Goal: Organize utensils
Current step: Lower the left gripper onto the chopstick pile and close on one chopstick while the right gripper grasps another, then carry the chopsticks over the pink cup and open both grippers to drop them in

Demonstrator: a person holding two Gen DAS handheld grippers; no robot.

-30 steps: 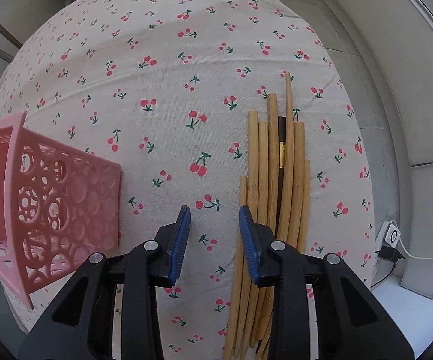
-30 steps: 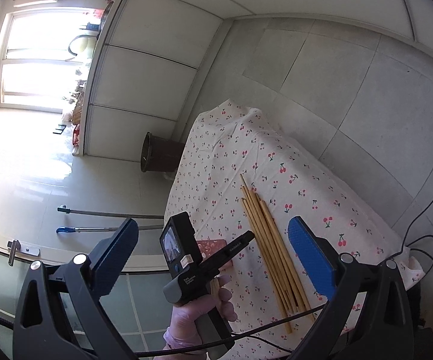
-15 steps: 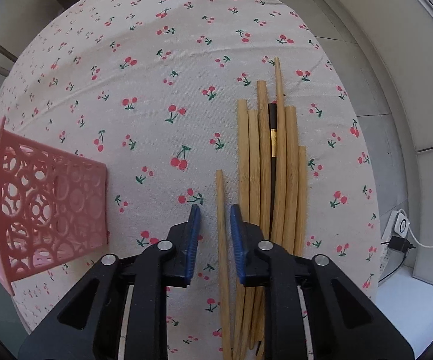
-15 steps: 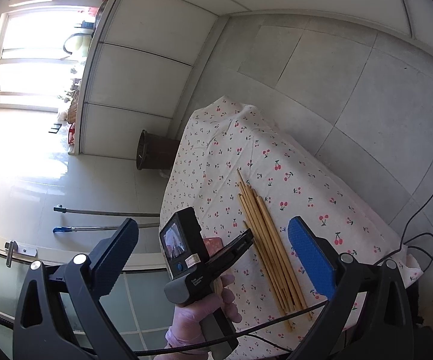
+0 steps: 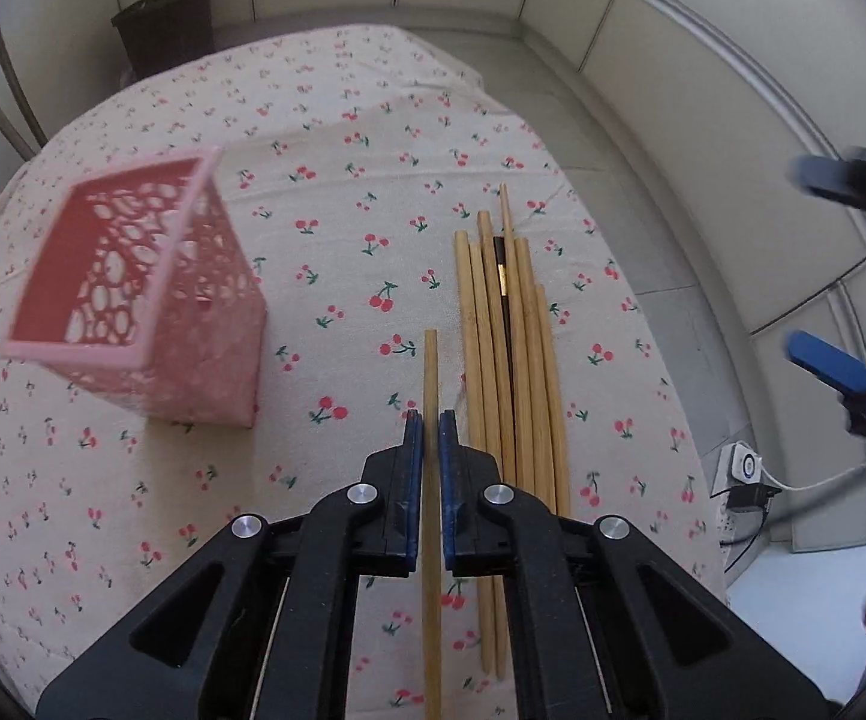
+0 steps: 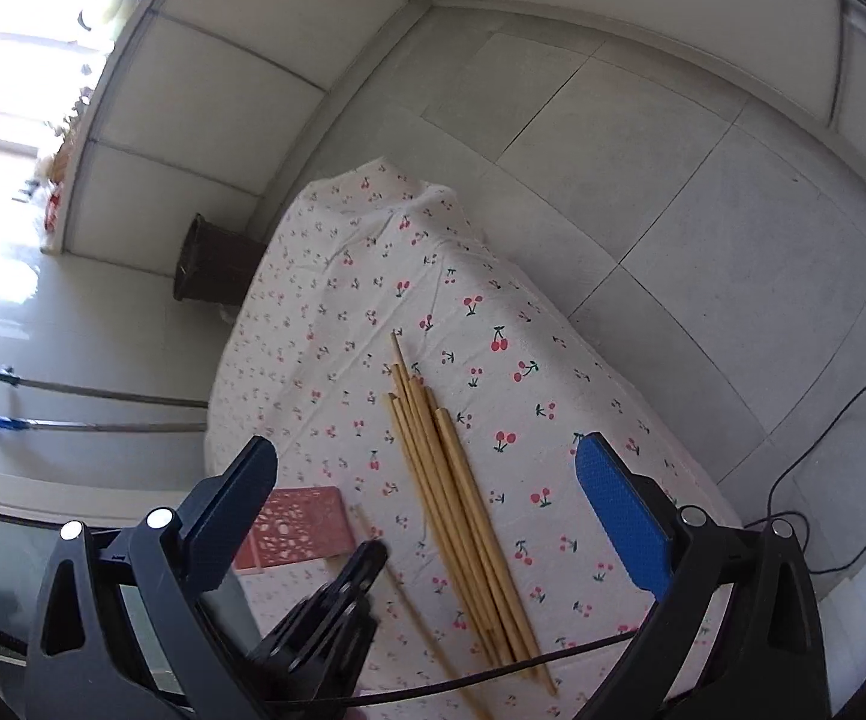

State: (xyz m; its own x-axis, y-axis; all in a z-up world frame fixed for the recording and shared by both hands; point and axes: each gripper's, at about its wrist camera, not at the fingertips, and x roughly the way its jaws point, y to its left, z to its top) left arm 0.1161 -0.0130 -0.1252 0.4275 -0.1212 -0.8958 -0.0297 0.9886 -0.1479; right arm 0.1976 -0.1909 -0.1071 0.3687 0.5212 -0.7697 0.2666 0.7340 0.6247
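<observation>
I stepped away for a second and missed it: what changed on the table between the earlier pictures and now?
The left gripper closed on one bamboo chopstick and drew it sideways out of the bundle of chopsticks, toward the pink basket. The right gripper swung closer, open and empty. The bundle, basket and cherry tablecloth stayed put.

A broad stretch of bare cherry-print cloth lies open across the far half of the counter [image 5: 325, 120], offering clear passage. Nearer, the pink openwork basket [image 5: 151, 300] stands on the left and the row of bamboo chopsticks [image 5: 511, 360] lies on the right, leaving an open lane of cloth between them. A single chopstick [image 5: 430, 372] runs along that lane's right side. The right gripper [image 5: 829, 276] hangs past the counter's right edge, apart from the chopsticks.
</observation>
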